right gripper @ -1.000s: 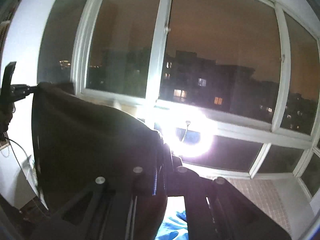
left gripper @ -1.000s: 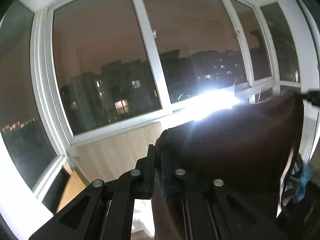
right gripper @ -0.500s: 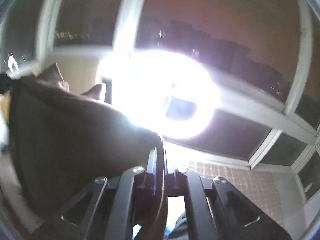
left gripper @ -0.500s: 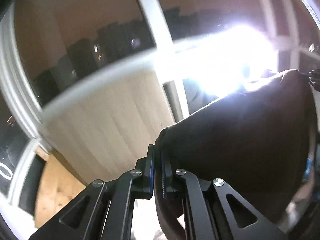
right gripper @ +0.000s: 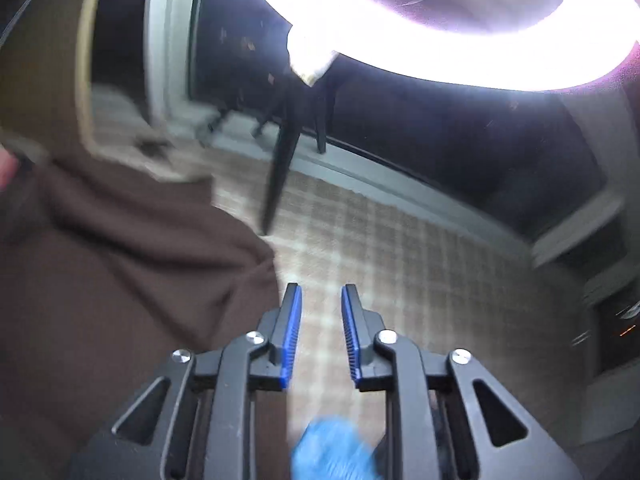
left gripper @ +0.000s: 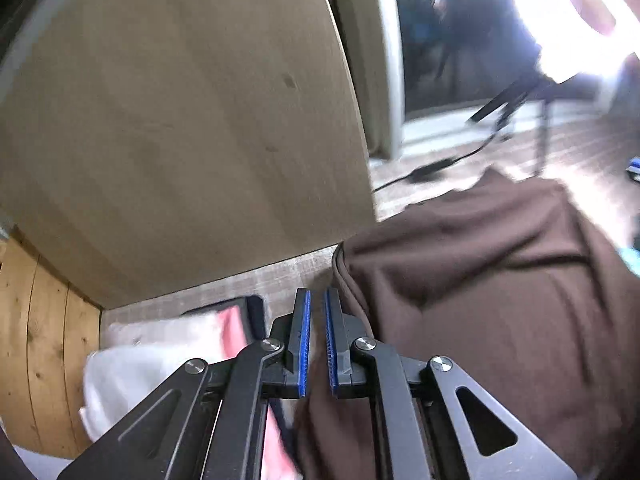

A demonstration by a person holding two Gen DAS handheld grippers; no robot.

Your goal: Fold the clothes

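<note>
The brown garment lies rumpled on the tiled floor: soft, limp, light; grip at a hemmed edge. Left tool: narrow gap, nothing clamped. Right tool: parted wider, empty.

The dark brown, soft fabric garment lies rumpled, right of the left tongs and left of the right tongs.
</note>
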